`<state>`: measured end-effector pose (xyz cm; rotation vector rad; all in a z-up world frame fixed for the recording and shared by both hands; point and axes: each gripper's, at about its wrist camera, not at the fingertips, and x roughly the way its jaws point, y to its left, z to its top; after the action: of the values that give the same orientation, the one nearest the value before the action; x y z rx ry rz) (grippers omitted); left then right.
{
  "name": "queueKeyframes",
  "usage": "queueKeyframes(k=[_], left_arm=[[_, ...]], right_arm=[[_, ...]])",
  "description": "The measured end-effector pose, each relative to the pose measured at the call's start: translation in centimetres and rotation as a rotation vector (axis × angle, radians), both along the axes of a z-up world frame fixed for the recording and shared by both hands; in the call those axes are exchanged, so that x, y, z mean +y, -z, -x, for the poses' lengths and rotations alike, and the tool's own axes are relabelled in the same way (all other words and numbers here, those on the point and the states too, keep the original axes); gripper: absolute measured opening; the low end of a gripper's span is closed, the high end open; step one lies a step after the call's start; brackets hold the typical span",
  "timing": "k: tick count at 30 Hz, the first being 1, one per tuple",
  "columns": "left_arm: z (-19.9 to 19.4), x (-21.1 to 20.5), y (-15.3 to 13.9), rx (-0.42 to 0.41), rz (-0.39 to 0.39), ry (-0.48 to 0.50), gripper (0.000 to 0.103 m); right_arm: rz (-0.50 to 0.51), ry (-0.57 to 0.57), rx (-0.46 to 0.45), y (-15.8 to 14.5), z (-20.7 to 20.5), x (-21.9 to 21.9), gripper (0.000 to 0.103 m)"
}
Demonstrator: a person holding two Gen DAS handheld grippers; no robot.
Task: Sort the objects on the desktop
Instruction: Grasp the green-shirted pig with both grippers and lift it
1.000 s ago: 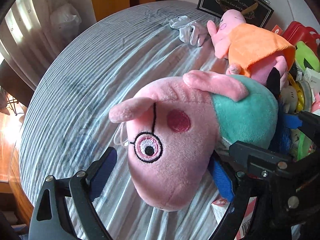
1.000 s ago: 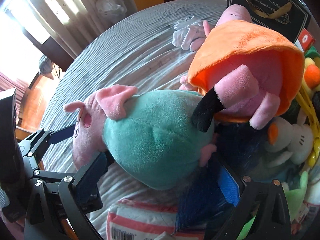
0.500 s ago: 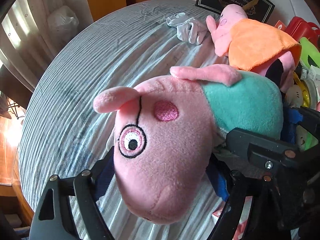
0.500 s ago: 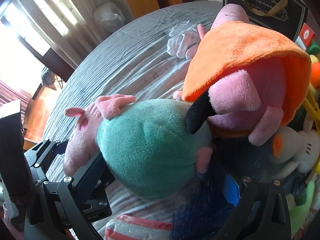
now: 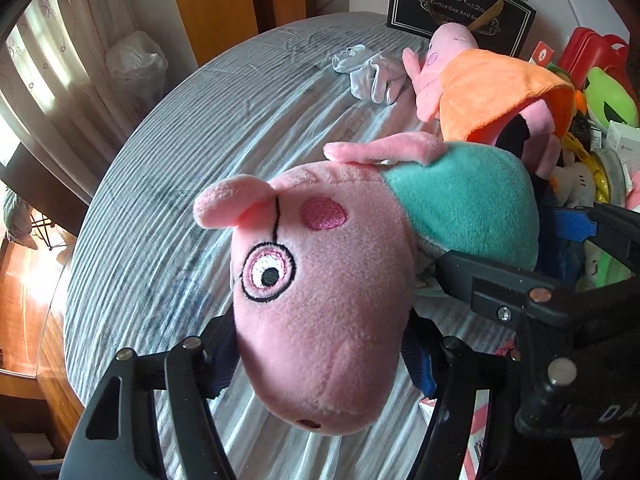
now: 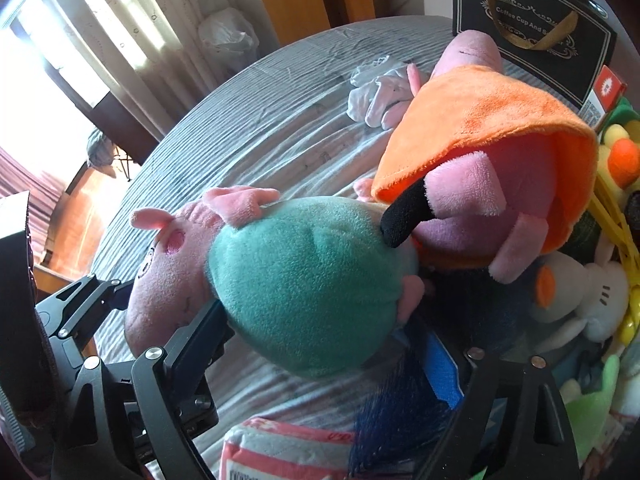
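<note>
Plush pig (image 5: pixel 320 312) squeezed between left hand-held gripper (image 5: pixel 320 356) pads.

Two pink plush pigs: one in a teal shirt (image 5: pixel 460 200), one in an orange dress (image 5: pixel 492 92). One crumpled white cloth (image 5: pixel 372 76), one black gift bag with gold lettering (image 5: pixel 460 12).
</note>
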<state>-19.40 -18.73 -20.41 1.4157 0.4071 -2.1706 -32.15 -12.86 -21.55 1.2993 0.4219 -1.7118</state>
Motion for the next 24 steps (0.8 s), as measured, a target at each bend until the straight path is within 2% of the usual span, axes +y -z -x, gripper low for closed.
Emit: queueKeyframes(k=[1,3,7,12,14,16,20,22,24], left_arm=[[-0.4,0.2,-0.5,0.010,0.008,0.003,0.067],[-1.1,0.8,-1.9,0.034,0.024,0.008,0.067],[-2.7,0.9,-4.2,0.067,0.041,0.019,0.067],[-5.0,0.4,-5.0,0.100,0.042,0.024,0.062],[-6.2,1.5,-5.4,0.124,0.051,0.037,0.062],[-7.2,1.9,-5.9,0.132,0.064,0.033,0.062],[-9.2,1.1,-5.0,0.115,0.035,-0.023,0.062],[-10.4,0.2,-4.5,0.105,0.019,-0.063,0.062],[-11.4,-0.5,-4.3,0.112,-0.026,-0.088,0.069]], right_arm=[[0.000,-0.005,0.009,-0.3,-0.4,0.1,0.086],[0.002,-0.013,0.020,-0.8,-1.2,0.5,0.072],[0.028,-0.002,0.018,-2.0,-2.4,1.3,0.070],[0.052,-0.004,0.049,-4.0,-5.0,2.4,0.047],[0.081,-0.023,0.054,-5.2,-6.6,2.6,0.042],[0.093,-0.035,0.077,-6.4,-8.2,2.7,0.042],[0.112,0.001,0.106,-7.9,-9.8,3.5,0.043],[0.105,0.015,0.112,-8.0,-10.2,4.2,0.049],[0.094,0.022,0.117,-7.7,-10.2,4.5,0.077]])
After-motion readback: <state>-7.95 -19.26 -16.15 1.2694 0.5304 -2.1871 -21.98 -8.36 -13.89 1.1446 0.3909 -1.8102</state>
